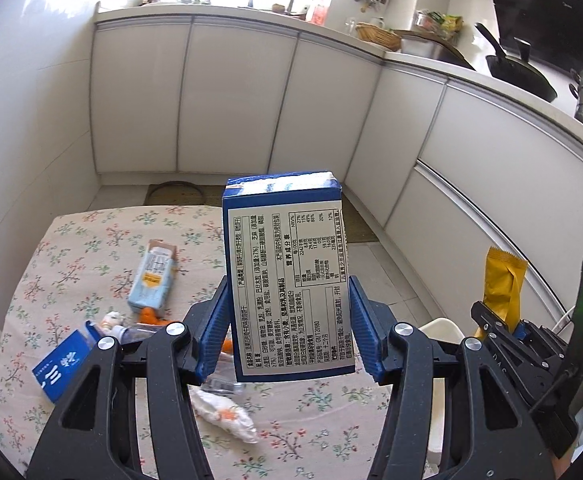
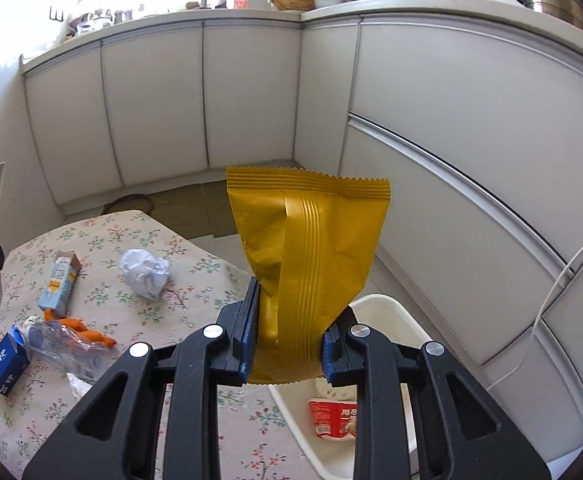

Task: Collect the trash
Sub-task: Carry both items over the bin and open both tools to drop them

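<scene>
My left gripper (image 1: 287, 324) is shut on a blue and white cardboard box (image 1: 287, 264) and holds it upright above the floral table (image 1: 51, 264). My right gripper (image 2: 289, 344) is shut on a yellow snack wrapper (image 2: 311, 248), held up over a white bin (image 2: 387, 316) that stands on the floor beside the table. A red packet (image 2: 331, 418) lies in the bin. The right gripper with the wrapper (image 1: 503, 284) also shows at the right of the left wrist view.
On the table lie a light blue carton (image 2: 57, 284), a dark blue carton (image 2: 5, 362), a crushed plastic bottle (image 2: 67, 348), orange peel (image 2: 87, 330), a crumpled white paper (image 2: 145, 274) and a tissue wad (image 1: 227, 416). White kitchen cabinets (image 2: 251, 92) stand behind and to the right.
</scene>
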